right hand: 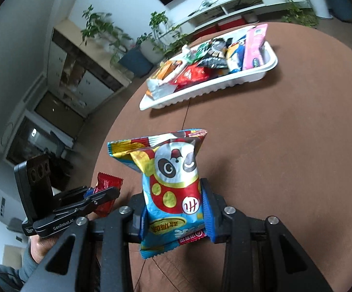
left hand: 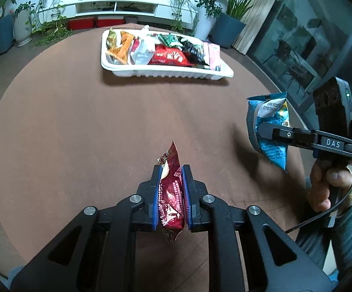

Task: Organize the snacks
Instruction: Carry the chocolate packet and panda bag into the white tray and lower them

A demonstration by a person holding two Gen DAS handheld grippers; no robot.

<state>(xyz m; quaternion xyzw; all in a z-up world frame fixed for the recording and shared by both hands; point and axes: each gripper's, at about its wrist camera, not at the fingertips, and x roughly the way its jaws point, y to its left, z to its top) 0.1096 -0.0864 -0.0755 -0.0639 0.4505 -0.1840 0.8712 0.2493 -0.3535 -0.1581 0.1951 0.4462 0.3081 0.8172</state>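
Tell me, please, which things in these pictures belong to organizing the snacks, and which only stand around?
Belong to the job:
- red snack packet, gripped in the left tool
- blue snack bag, gripped in the right tool
- white tray, already holding many snacks
- brown table, bearing the tray

Only standing around:
- potted plants
- white shelf unit
- red boxes under it

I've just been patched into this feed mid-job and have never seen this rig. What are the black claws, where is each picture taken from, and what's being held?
No robot here: a person holds hand-operated tongs in each hand, each with a camera looking along its fingers. The left tongs pinch a dark red foil snack packet. The right tongs grip a blue cartoon-face snack bag. On the round brown table sits a white plastic tray full of mixed snack packets.
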